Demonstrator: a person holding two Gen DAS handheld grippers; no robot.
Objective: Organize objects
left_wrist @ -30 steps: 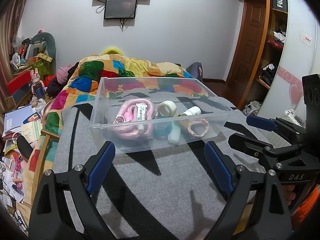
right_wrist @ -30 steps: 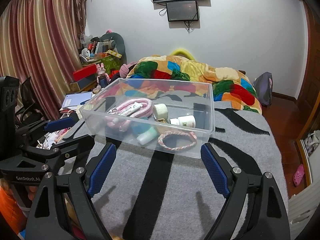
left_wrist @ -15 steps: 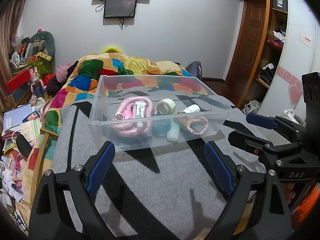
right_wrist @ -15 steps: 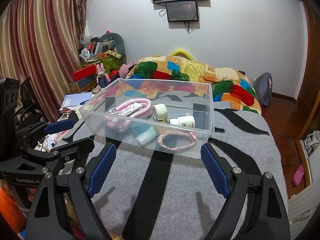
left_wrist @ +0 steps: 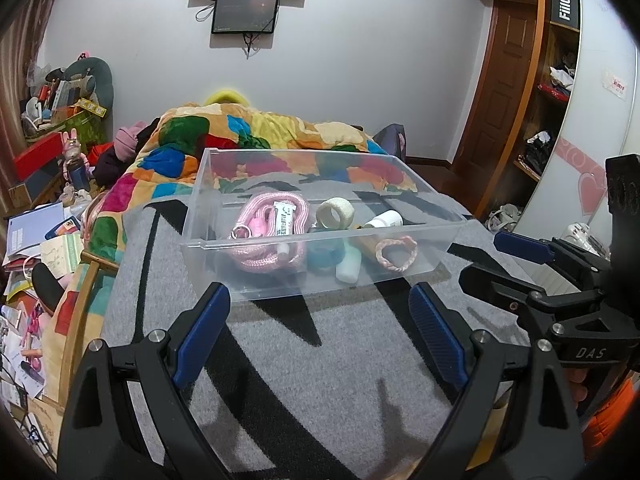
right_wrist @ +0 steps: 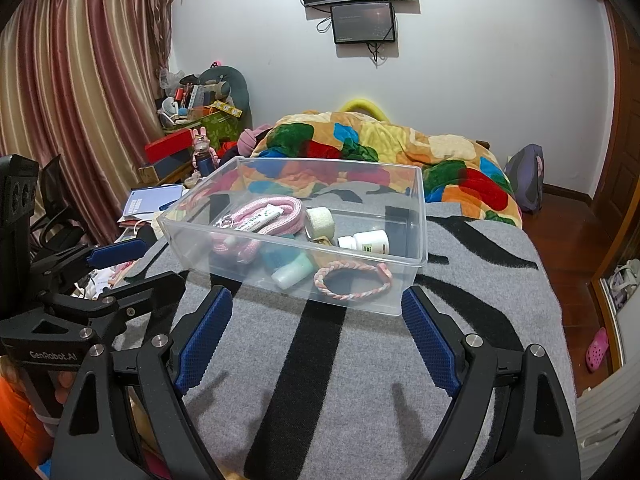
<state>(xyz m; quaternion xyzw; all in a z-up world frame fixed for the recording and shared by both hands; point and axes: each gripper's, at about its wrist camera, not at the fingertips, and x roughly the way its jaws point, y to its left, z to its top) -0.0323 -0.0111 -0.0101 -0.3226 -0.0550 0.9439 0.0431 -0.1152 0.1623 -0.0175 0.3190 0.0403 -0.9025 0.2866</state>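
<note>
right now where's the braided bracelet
In the right wrist view the braided bracelet lies inside the clear bin, at its near right corner, just right of the mint bottle and in front of the white pill bottle.

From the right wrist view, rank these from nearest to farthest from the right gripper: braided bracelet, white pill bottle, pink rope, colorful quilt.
Measured from the right gripper:
1. Braided bracelet, at the bin's near wall, just ahead.
2. White pill bottle, mid-bin, right side.
3. Pink rope, farther back, on the bin's left.
4. Colorful quilt, beyond the bin.
</note>
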